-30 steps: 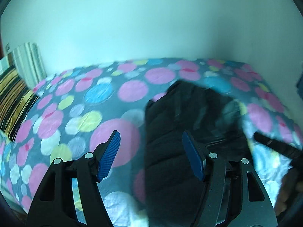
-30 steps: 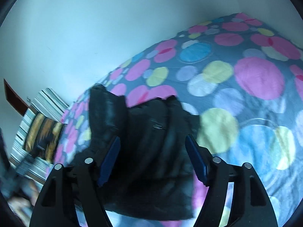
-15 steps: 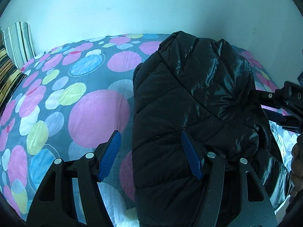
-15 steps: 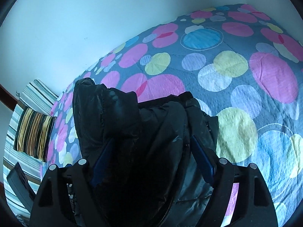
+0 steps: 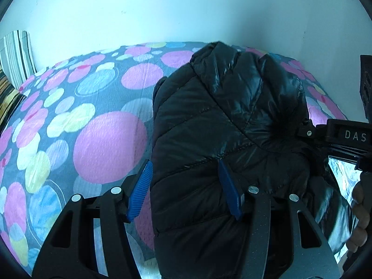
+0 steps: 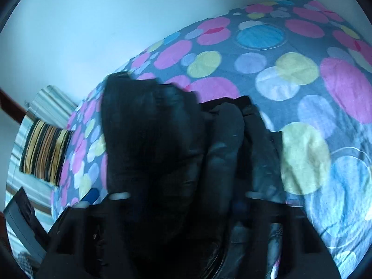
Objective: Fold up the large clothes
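The black quilted puffer jacket [image 5: 223, 139] is lying bunched on the grey bedspread with coloured circles [image 5: 97, 139]. The left gripper [image 5: 186, 183] is closing, blue pads straddling the jacket's left edge, not pressing. The right gripper [image 6: 186, 200] is closing into jacket folds; its pads are blurred and buried, so the grip is unclear. Open bedspread is lying left of the jacket.

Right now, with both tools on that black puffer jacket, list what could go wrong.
1. The slick black quilted puffer jacket sits between the left gripper's closing jaws; only an edge is in, so it may slip out.
2. The right gripper is closing into a thick bunch of jacket; it may grab extra layers and spoil the fold.
3. The dotted bedspread could get pinched too.
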